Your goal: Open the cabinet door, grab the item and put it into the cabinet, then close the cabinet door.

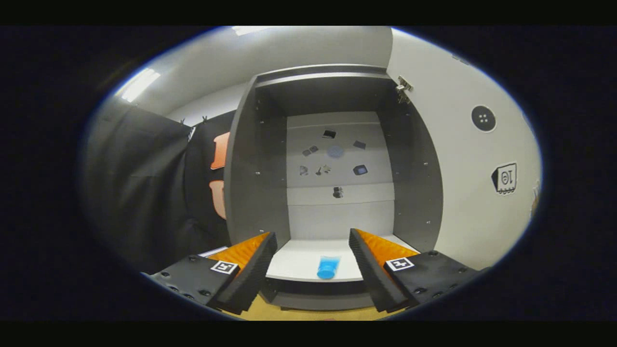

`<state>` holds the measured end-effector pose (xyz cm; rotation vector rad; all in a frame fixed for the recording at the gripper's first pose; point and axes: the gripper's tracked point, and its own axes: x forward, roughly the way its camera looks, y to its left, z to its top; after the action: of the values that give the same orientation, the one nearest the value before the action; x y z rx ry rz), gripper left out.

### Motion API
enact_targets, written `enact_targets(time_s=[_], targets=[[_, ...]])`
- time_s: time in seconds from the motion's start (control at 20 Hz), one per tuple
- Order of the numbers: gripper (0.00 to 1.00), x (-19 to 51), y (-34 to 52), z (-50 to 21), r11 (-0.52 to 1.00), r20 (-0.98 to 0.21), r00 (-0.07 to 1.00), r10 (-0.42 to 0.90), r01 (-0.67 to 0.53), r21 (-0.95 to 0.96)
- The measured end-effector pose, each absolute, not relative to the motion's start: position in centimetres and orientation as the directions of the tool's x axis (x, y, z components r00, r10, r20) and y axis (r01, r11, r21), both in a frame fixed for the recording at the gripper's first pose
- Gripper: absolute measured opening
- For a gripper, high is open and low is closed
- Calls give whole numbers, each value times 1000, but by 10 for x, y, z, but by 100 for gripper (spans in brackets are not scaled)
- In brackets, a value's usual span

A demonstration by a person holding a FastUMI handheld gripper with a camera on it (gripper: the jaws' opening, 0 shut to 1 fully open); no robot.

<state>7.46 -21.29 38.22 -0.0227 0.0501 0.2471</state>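
The grey cabinet (250,183) stands open straight ahead, its white door (462,173) swung out to the right with a hinge (403,89) at its top corner. A small blue item (328,267) lies on the cabinet's white floor shelf (299,262) near the front lip, tipped on its side. My gripper (313,267) is open, its fingers spread either side of the blue item and short of the shelf, touching nothing. Several small stickers dot the cabinet's back panel (337,159).
Black cloth wall (159,183) hangs left of the cabinet. The open door carries a round dark knob (483,118) and a sticker (505,178). A wooden tabletop (289,314) shows beneath the fingers, below the cabinet's base.
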Motion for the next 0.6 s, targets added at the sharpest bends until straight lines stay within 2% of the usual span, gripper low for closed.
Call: enact_targets(time_s=[0.4,0.6], targets=[[96,-46,-277,431,976,-47,976,212,-214,-33],[96,-95,-331,453,985,-32,987,159,-161,-56]])
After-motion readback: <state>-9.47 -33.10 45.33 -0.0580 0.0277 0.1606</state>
